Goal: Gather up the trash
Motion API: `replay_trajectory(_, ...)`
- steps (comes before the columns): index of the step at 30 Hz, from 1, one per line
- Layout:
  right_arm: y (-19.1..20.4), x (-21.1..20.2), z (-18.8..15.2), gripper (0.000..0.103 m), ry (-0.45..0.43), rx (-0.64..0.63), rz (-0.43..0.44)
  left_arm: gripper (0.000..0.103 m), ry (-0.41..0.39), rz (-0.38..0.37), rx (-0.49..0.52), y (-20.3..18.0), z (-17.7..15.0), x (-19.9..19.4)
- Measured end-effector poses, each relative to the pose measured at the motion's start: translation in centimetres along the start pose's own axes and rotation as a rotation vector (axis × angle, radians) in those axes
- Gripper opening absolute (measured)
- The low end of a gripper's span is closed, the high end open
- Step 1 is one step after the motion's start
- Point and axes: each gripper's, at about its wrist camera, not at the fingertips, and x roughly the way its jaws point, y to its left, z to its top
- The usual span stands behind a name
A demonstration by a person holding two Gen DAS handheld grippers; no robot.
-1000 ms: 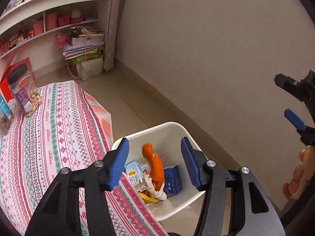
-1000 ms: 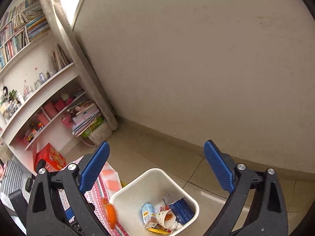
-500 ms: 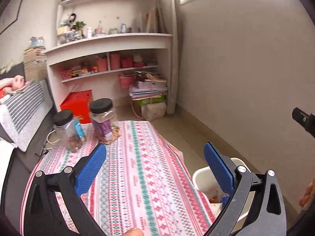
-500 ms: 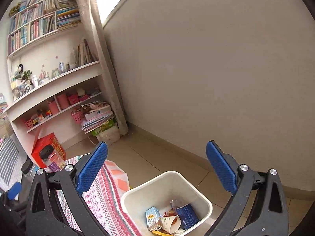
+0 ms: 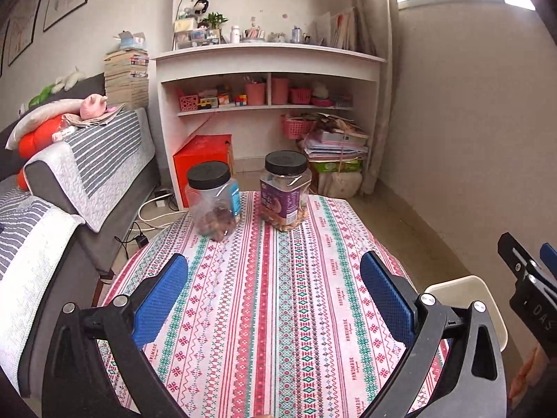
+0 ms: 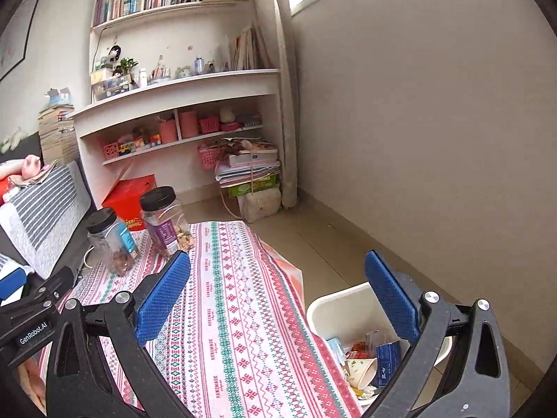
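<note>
My left gripper (image 5: 275, 296) hangs open over the patterned tablecloth (image 5: 278, 313) with nothing between its blue pads. The right gripper (image 6: 278, 296) is open too and holds nothing; its right finger reaches over the white bin (image 6: 334, 304) on the floor beside the table. Inside the bin lie a paper cup (image 6: 363, 371), a dark blue carton (image 6: 387, 360) and other wrappers. In the left wrist view only the bin's rim (image 5: 463, 287) shows at the right, with the right gripper's black body (image 5: 532, 296) above it. The left gripper's body (image 6: 31, 317) shows at the right wrist view's lower left.
Two clear jars with black lids stand at the table's far end: a blue-labelled one (image 5: 214, 205) and a purple-labelled one (image 5: 285, 190). A grey striped sofa (image 5: 87, 160) runs along the left. White shelves (image 5: 268, 80), a red box (image 5: 202, 160) and stacked papers (image 5: 334, 139) lie beyond.
The left gripper's jaws went wide and an orange piece dropped into the bin. Both grippers then swung left from the bin toward the table, bringing the jars and sofa into view.
</note>
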Motion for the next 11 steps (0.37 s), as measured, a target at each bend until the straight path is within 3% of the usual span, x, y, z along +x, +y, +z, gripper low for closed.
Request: replay_trajectory(11,3.8,1.2,-0.9,0.096,0.037,-0.056,0.027,0.096,0.017,0.033,-0.027,2.6,0.3,0.0)
